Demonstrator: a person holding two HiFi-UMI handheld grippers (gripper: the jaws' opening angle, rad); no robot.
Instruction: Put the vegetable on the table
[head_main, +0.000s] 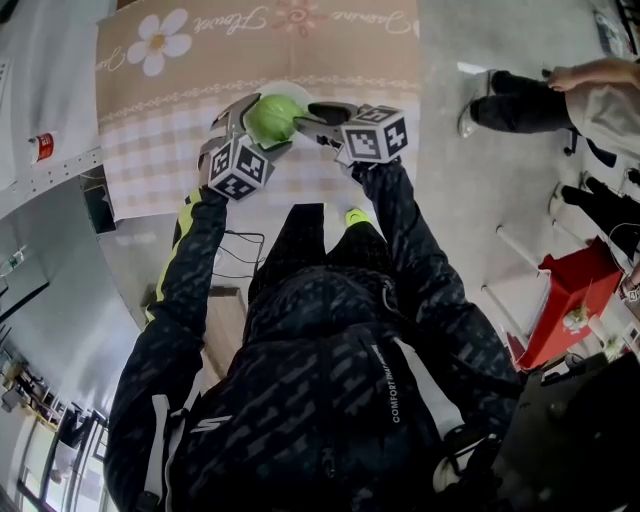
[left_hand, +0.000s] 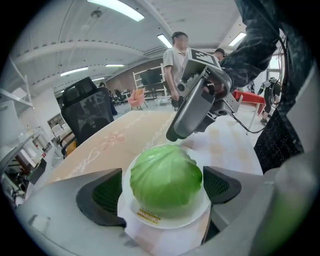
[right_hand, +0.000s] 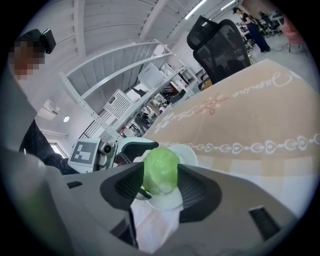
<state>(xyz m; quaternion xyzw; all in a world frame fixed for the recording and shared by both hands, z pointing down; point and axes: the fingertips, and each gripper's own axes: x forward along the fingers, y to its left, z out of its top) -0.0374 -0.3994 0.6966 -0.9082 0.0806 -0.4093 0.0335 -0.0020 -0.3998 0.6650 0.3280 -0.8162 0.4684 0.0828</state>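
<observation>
A green cabbage (head_main: 272, 117) sits on a small white plate (head_main: 291, 89) at the near edge of the table. My left gripper (head_main: 250, 128) reaches in from the left. In the left gripper view its dark pads (left_hand: 106, 194) stand wide of the cabbage (left_hand: 166, 180) and the plate (left_hand: 167, 221), with gaps on both sides, so it is open. My right gripper (head_main: 306, 120) comes in from the right. In the right gripper view (right_hand: 160, 187) the cabbage (right_hand: 161, 170) lies between its pads, close to both, and I see no squeeze on it.
A beige cloth with flower print (head_main: 300, 45) covers the table. A person (head_main: 590, 90) stands on the floor to the right, near a red box (head_main: 570, 300). Another person (left_hand: 175, 60) stands beyond the table, and a black office chair (right_hand: 220, 45) stands at its far side.
</observation>
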